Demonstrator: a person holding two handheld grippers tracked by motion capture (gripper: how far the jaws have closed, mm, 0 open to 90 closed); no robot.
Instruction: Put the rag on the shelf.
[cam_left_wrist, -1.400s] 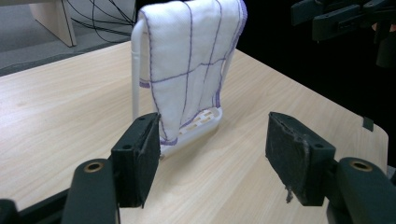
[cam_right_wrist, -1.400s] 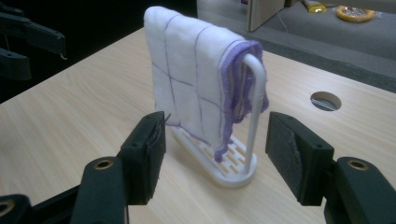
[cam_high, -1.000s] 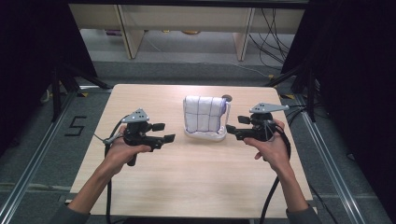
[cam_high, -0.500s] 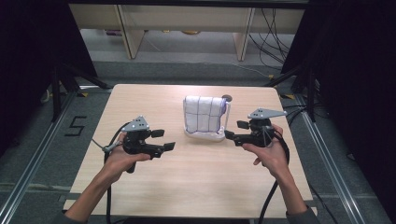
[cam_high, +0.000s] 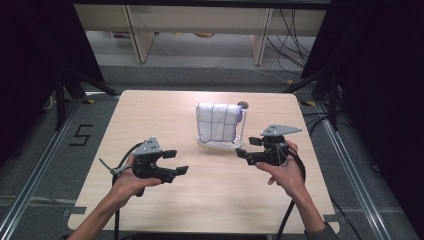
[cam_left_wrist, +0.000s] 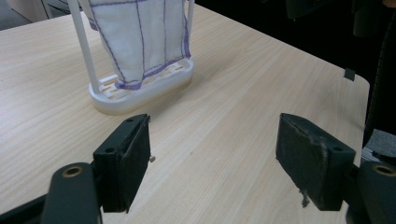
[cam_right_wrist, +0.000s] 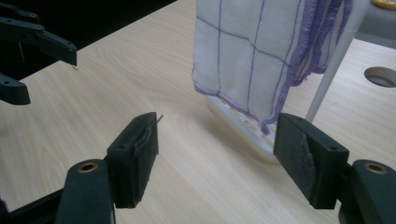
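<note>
Two grippers flank a cloth (cam_high: 218, 123) draped on a white rack (cam_high: 220, 143), which stands toward the table's (cam_high: 150, 110) far edge, right of its middle. High view: the right gripper (cam_high: 242, 153) is held just beside the rack's near right end, while the left gripper (cam_high: 176, 162) hangs farther off toward the near left; the rack's long axis runs roughly parallel to the far edge. Left gripper view: jaws spread wide and empty, the cloth (cam_left_wrist: 140, 37) and rack base (cam_left_wrist: 144, 86) lying ahead and to the left. Right gripper view: jaws likewise wide apart, nothing between them, the cloth's (cam_right_wrist: 252, 56) purple-stitched hem hanging close ahead and right. The right hand (cam_high: 287, 172) seems the better placed to reach it.
</note>
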